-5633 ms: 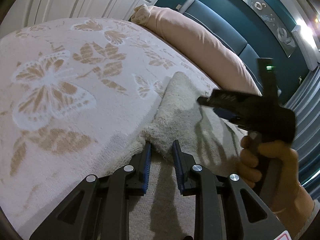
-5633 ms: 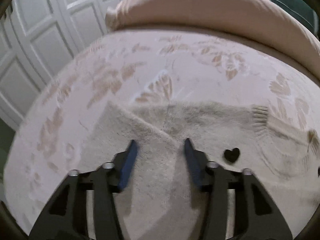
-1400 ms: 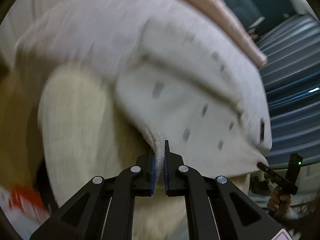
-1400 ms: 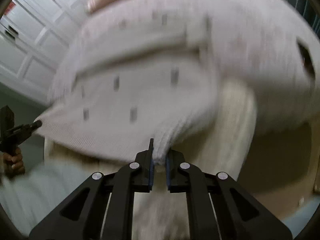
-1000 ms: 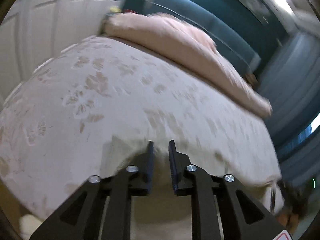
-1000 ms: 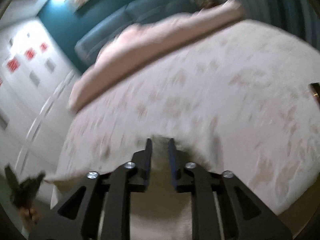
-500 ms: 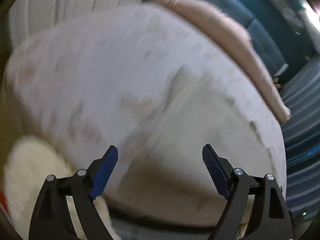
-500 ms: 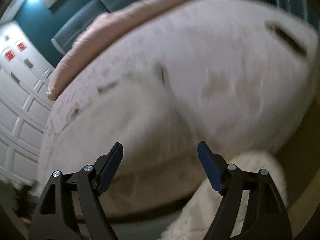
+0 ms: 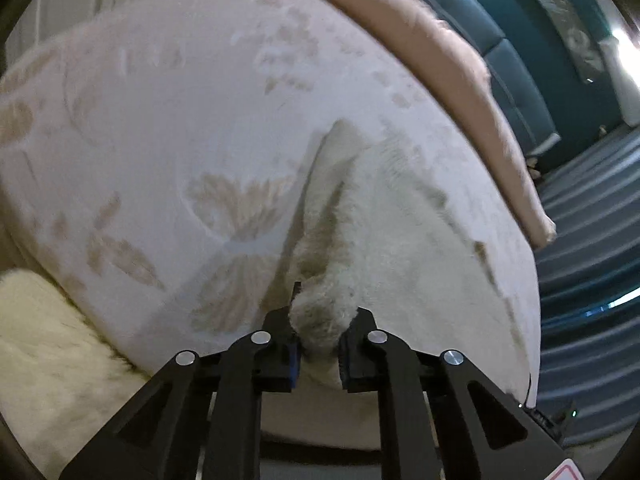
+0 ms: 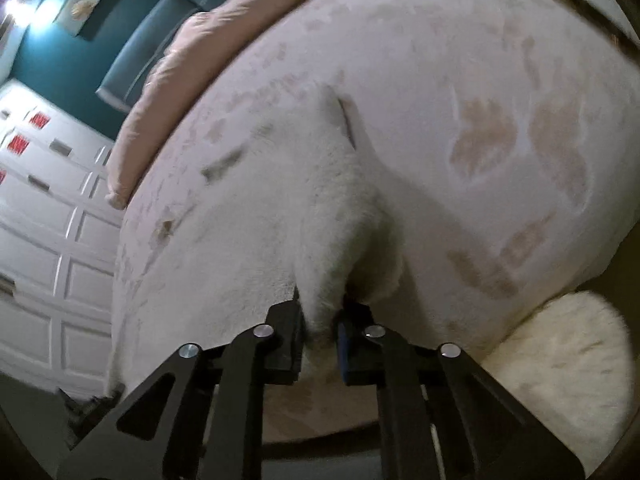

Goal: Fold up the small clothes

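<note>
Right gripper [image 10: 320,332] pinching cream fuzzy garment [image 10: 280,208], butterfly-print bedspread [image 10: 500,80], pink pillow [image 10: 188,52] behind

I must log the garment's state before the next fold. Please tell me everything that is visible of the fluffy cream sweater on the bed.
The fluffy cream sweater looks like soft, fuzzy knit. It lies spread on the pale butterfly-patterned bedspread, near its front edge, with ridges and folds running away from the cameras. Small dark marks dot it in the right wrist view. The left gripper and right gripper each have their jaws shut on a bunched part of its near edge.
</note>
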Action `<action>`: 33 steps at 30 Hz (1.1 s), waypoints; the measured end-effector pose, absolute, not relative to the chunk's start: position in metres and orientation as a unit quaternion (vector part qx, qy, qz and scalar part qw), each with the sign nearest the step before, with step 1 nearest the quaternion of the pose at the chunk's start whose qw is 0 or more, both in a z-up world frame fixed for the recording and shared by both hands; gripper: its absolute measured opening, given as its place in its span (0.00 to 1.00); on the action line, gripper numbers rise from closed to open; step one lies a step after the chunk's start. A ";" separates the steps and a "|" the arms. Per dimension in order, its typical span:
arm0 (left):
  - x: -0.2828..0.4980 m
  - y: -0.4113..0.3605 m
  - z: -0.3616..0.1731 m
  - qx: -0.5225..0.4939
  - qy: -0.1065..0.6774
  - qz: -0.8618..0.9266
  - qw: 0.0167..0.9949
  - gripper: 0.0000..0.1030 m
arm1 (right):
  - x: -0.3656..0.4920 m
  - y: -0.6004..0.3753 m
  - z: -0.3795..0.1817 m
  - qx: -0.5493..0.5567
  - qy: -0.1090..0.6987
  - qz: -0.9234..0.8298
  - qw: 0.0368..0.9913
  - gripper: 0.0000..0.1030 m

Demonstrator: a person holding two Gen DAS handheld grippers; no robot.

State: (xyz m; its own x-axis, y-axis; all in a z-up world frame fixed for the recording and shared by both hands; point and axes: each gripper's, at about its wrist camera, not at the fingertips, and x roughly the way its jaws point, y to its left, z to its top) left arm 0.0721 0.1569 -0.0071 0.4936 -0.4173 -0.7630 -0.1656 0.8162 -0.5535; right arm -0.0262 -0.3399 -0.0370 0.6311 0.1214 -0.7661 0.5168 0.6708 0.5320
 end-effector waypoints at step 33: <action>0.164 0.105 -0.030 -0.193 0.526 -0.083 0.824 0.67 | 0.068 -0.338 -0.029 0.227 0.437 -0.116 0.863 0.64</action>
